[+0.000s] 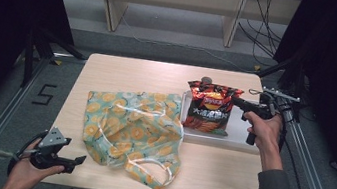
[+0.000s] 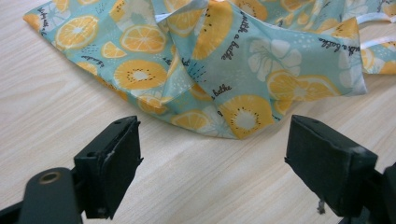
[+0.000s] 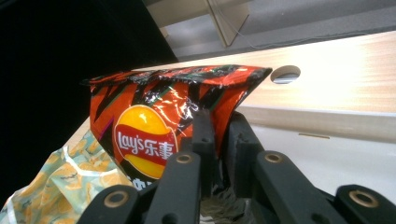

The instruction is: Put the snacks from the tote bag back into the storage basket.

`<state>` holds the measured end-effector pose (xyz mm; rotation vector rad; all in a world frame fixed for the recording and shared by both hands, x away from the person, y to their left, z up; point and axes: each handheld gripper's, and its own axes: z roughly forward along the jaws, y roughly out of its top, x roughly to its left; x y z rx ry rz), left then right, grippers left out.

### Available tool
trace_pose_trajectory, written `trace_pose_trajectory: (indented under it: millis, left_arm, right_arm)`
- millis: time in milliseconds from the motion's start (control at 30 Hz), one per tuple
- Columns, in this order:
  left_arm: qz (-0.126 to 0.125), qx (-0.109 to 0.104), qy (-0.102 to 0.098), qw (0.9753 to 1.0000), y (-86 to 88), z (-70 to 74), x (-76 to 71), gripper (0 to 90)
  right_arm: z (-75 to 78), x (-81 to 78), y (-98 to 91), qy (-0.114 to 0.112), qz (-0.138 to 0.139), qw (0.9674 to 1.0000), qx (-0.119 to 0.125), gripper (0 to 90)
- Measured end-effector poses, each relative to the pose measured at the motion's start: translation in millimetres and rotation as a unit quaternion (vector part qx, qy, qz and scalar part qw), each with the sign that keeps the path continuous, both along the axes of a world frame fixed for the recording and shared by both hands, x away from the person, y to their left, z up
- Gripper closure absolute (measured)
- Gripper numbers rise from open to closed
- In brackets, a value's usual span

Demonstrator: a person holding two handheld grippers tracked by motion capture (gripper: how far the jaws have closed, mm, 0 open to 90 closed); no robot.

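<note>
A red and black Lay's chips bag (image 1: 207, 111) stands upright in a white tray (image 1: 238, 135) at the table's right. My right gripper (image 1: 234, 102) comes in from the right and is shut on the bag's upper right edge; in the right gripper view the jaws pinch the foil (image 3: 144, 116) between them (image 3: 219, 123). A teal tote bag with orange slices (image 1: 131, 129) lies crumpled on the table's middle, its white handles toward the front. My left gripper (image 1: 81, 160) rests at the front left corner, open, its jaws (image 2: 212, 158) wide apart just short of the tote's edge (image 2: 224, 56).
A round cable hole (image 1: 206, 79) sits in the tabletop behind the chips bag. Wooden shelf legs (image 1: 111, 5) and loose cables stand on the floor beyond the table. Metal rails (image 1: 308, 161) run along both sides of the table.
</note>
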<state>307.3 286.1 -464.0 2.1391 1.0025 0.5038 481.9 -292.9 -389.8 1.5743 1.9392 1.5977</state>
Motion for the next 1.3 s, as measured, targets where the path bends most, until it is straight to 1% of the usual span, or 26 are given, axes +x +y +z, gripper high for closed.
trace_pose_trajectory:
  millis: [33, 67, 100, 133, 233, 267, 300, 400, 467, 500, 533, 567, 600, 633, 733, 767, 800, 833, 1000, 1033, 1100, 1133, 1167, 1200, 1233, 1300]
  left_arm:
    - [0.013, -0.015, 0.006, 0.9998, -1.6, -1.2, -1.6, 17.3]
    - [0.009, -0.011, 0.001, 0.9999, -0.9, -1.0, -0.8, 17.4]
    - [-0.008, 0.008, -0.003, 0.9999, 2.1, 0.5, 1.2, 17.4]
    - [-0.013, 0.014, -0.004, 0.9998, 2.9, 1.1, 1.6, 17.4]
    - [-0.016, 0.017, -0.005, 0.9997, 3.6, 1.2, 1.7, 17.4]
    - [-0.015, 0.017, -0.005, 0.9997, 3.6, 1.2, 1.6, 17.3]
    - [-0.016, 0.017, -0.005, 0.9997, 3.5, 1.3, 1.6, 17.4]
    - [-0.015, 0.011, -0.008, 0.9998, 3.1, 0.6, 1.8, 17.4]
    - [-0.014, 0.011, -0.007, 0.9998, 2.7, 0.9, 2.0, 17.4]
    - [-0.013, 0.011, -0.006, 0.9998, 2.5, 0.8, 1.9, 17.4]
    - [-0.013, 0.011, -0.006, 0.9998, 2.5, 0.9, 1.9, 17.4]
    - [-0.013, 0.011, -0.006, 0.9998, 2.6, 0.9, 2.0, 17.4]
    - [-0.014, 0.011, -0.007, 0.9998, 2.7, 1.0, 2.0, 17.4]
    - [-0.017, 0.014, -0.009, 0.9997, 3.3, 0.9, 2.3, 17.4]
    - [-0.017, 0.015, -0.011, 0.9997, 3.5, 1.0, 2.3, 17.4]
    - [-0.017, 0.024, -0.011, 0.9995, 4.0, 2.2, 1.9, 17.4]
    - [-0.017, 0.024, -0.011, 0.9995, 4.0, 2.2, 1.9, 17.4]
    - [-0.016, 0.024, -0.010, 0.9995, 4.0, 2.2, 1.8, 17.4]
    - [-0.017, 0.025, -0.010, 0.9995, 4.0, 2.4, 1.9, 17.3]
    - [-0.008, 0.002, -0.009, 0.9999, 1.5, 0.2, 1.3, 17.3]
    - [0.007, -0.011, -0.001, 0.9999, -0.9, -0.5, -0.6, 17.4]
    - [0.011, -0.014, 0.002, 0.9998, -1.5, -0.6, -1.3, 17.4]
    - [0.010, -0.013, 0.002, 0.9999, -1.4, -0.5, -1.2, 17.4]
    - [0.010, -0.013, 0.002, 0.9999, -1.4, -0.5, -1.2, 17.3]
    - [0.011, -0.015, 0.002, 0.9998, -1.7, -0.6, -1.3, 17.4]
    - [0.009, -0.016, 0.000, 0.9998, -1.9, -0.7, -1.1, 17.4]
  right_arm:
    - [-1.5, 1.8, 1.4, 0.005, -0.010, 0.9999, -0.001, 82.7]
    - [-2.4, 3.0, 1.4, 0.004, -0.011, 0.9999, -0.002, 82.4]
    - [-4.2, 5.2, 0.4, -0.003, -0.007, 0.9999, -0.007, 82.2]
    - [-3.3, 4.3, 2.1, 0.016, -0.016, 0.9997, 0.002, 82.2]
    - [-6.2, 8.8, 0.3, -0.002, -0.012, 0.9999, -0.008, 81.9]
    - [-6.6, 9.3, 0.2, -0.002, -0.018, 0.9998, -0.012, 81.9]
    - [-6.6, 9.0, 1.4, 0.008, -0.022, 0.9997, -0.002, 81.9]
    - [-8.6, 11.9, 0.1, -0.004, -0.022, 0.9997, -0.013, 81.7]
    - [-9.2, 13.0, 2.4, 0.009, -0.031, 0.9995, -0.005, 81.2]
    - [-9.7, 14.1, 1.7, 0.007, -0.028, 0.9996, -0.006, 81.1]
    - [-8.5, 13.3, 3.5, 0.021, -0.033, 0.9992, 0.005, 81.0]
    - [-11.0, 15.5, 3.1, 0.011, -0.036, 0.9993, -0.005, 81.0]
    - [-10.7, 15.4, 3.5, 0.018, -0.036, 0.9992, 0.001, 81.0]
    - [-11.9, 17.0, 3.4, 0.011, -0.038, 0.9992, -0.006, 81.0]
    - [-13.7, 19.3, 3.8, 0.014, -0.044, 0.9989, -0.006, 80.5]
    - [-14.9, 21.0, 3.1, 0.010, -0.044, 0.9989, -0.011, 80.4]
    - [-14.9, 21.0, 3.1, 0.010, -0.044, 0.9989, -0.011, 80.4]
    - [-17.8, 24.2, 2.0, 0.000, -0.045, 0.9988, -0.017, 79.5]
    - [-19.3, 25.5, 5.6, 0.020, -0.058, 0.9980, -0.011, 79.0]
    - [-19.8, 26.1, 5.8, 0.020, -0.059, 0.9980, -0.011, 78.7]
    - [-21.4, 28.0, 4.7, 0.013, -0.054, 0.9983, -0.019, 78.4]
    - [-21.7, 28.2, 4.9, 0.015, -0.057, 0.9981, -0.020, 78.0]
    - [-21.3, 27.5, 6.5, 0.028, -0.062, 0.9976, -0.013, 77.5]
    - [-21.3, 27.5, 6.5, 0.028, -0.062, 0.9976, -0.013, 77.5]
    - [-25.0, 30.4, 4.0, 0.014, -0.057, 0.9978, -0.032, 77.5]
    - [-26.7, 30.8, 4.5, 0.019, -0.057, 0.9978, -0.030, 77.6]
